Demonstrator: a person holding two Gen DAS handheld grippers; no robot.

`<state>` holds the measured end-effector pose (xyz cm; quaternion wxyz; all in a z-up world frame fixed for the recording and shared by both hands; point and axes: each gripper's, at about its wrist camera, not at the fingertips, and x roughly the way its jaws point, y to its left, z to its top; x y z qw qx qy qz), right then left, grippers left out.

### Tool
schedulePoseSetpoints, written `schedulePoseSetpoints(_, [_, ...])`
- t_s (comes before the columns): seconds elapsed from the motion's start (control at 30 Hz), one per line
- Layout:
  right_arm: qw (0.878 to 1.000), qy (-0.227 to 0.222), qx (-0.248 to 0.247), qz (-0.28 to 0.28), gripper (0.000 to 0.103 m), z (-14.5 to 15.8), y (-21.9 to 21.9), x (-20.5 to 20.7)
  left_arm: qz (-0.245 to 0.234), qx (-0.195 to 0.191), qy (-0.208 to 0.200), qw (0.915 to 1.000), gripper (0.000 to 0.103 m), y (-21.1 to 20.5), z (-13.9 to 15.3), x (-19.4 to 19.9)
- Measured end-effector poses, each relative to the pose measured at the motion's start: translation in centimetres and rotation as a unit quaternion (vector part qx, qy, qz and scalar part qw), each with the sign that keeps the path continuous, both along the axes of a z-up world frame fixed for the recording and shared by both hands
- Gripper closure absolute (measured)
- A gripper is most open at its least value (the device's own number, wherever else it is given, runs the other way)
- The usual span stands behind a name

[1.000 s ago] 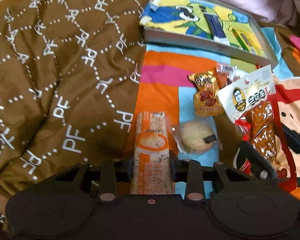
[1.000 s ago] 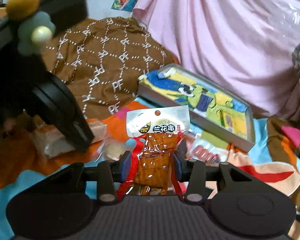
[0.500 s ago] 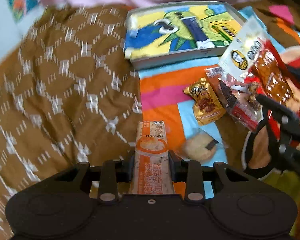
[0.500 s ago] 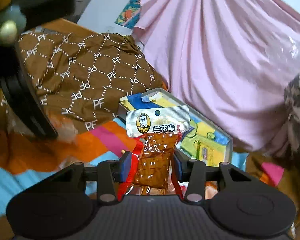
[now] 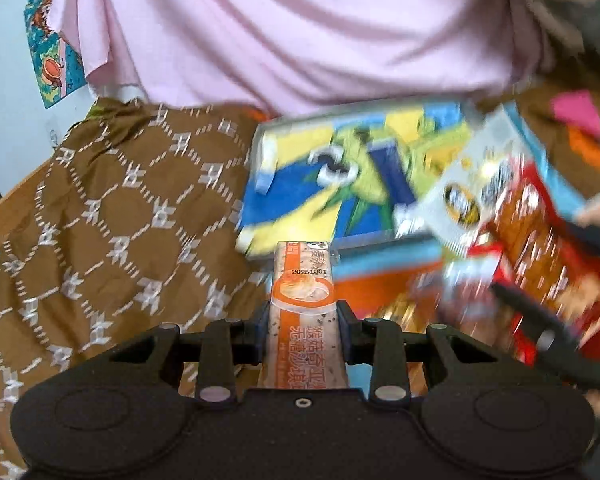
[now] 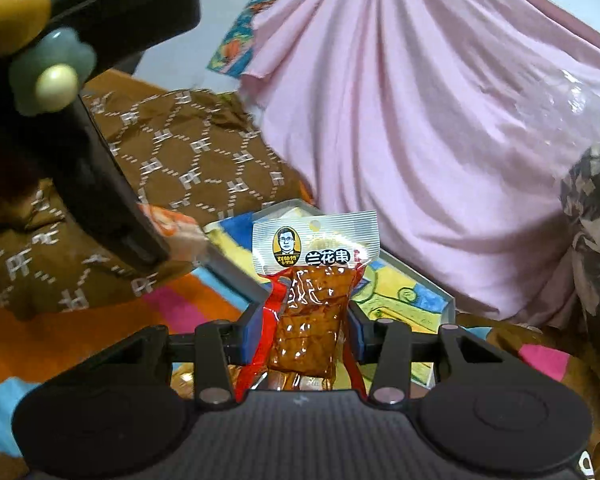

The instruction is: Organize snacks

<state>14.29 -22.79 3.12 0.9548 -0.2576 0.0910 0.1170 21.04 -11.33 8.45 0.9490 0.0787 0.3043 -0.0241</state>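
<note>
Snacks clamped in both grippers, over the tray

Fingers of the left gripper press in on both sides of a long orange-and-white snack bar, which sticks straight out ahead between them, its printed end just short of the near wall of the grey tray. Those of the right gripper are clamped the same way on a clear packet of brown tofu strips with a silver header card and red edges, held upright in front of the camera.

From the left wrist view, the tofu packet shows again at the right, blurred, hanging over the tray's right part. From the right wrist view, the left gripper's dark finger comes in at the left with the snack bar's tip poking past it, near the tray's corner.

The tray has a blue, yellow and green cartoon lining and lies on a bright patchwork sheet of orange, pink and blue. A brown quilt with a white diamond pattern lies to its left, and pink cloth hangs behind. More wrapped snacks lie on the sheet below the tray, too blurred to tell apart.
</note>
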Motion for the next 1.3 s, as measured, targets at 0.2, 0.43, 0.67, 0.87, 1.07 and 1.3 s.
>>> schedulePoseSetpoints(0.2, [0.997, -0.020, 0.057, -0.044, 0.055, 0.3, -2.8, 3.2, -0.011, -0.058, -0.054, 0.9968, 0.068, -2.9, 0.9, 4.1])
schedulePoseSetpoints(0.43, [0.990, -0.061, 0.098, -0.085, 0.055, 0.1, -5.9, 7.6, -0.029, -0.084, -0.091, 0.9919, 0.068, -6.7, 0.8, 9.2])
schedulePoseSetpoints(0.67, [0.983, -0.077, 0.131, -0.103, 0.055, -0.4, -8.3, 12.1, -0.025, -0.122, -0.090, 0.9882, 0.068, -8.9, -0.6, 14.1])
schedulePoseSetpoints(0.87, [0.978, -0.070, 0.167, -0.105, 0.055, -1.3, -9.9, 14.9, -0.001, -0.188, -0.076, 0.9793, 0.068, -8.6, -2.4, 16.9])
schedulePoseSetpoints(1.07, [0.971, -0.035, 0.212, -0.107, 0.054, -2.1, -11.2, 16.9, 0.007, -0.185, -0.062, 0.9808, 0.068, -8.7, -4.2, 18.1])
schedulePoseSetpoints(1.3, [0.961, -0.012, 0.247, -0.120, 0.054, -2.3, -12.2, 18.4, 0.004, -0.191, -0.058, 0.9799, 0.068, -8.8, -5.2, 18.7])
